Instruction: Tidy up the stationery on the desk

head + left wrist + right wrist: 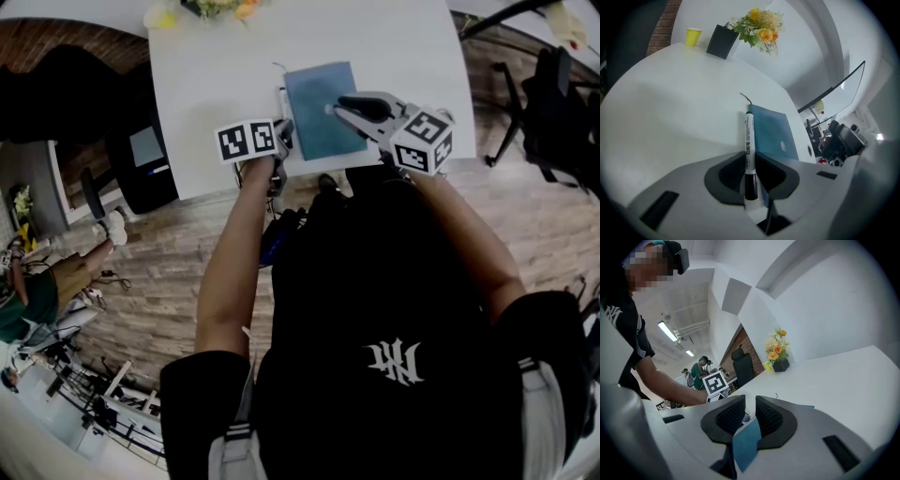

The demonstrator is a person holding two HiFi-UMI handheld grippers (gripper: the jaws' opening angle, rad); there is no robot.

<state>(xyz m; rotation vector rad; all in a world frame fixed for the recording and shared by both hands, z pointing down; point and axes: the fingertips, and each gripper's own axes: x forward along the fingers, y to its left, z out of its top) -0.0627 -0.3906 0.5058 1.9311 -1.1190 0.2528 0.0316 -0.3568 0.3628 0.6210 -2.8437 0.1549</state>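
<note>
A white marker pen (748,136) with a black cap lies along the left edge of a blue notebook (774,133) on the white desk (670,108). My left gripper (750,161) is shut on the marker's capped end. In the head view the left gripper (281,141) is at the desk's near edge, beside the notebook (314,117). My right gripper (337,109) reaches over the notebook from the right. In the right gripper view its jaws (750,411) are shut on a blue edge of the notebook (746,444), which sticks out toward the camera.
At the desk's far side stand a yellow cup (693,36), a black holder (722,41) and a flower pot (761,26). A thin wire (746,97) lies just past the notebook. A monitor (834,93) is at the right. An office chair (553,103) stands right of the desk.
</note>
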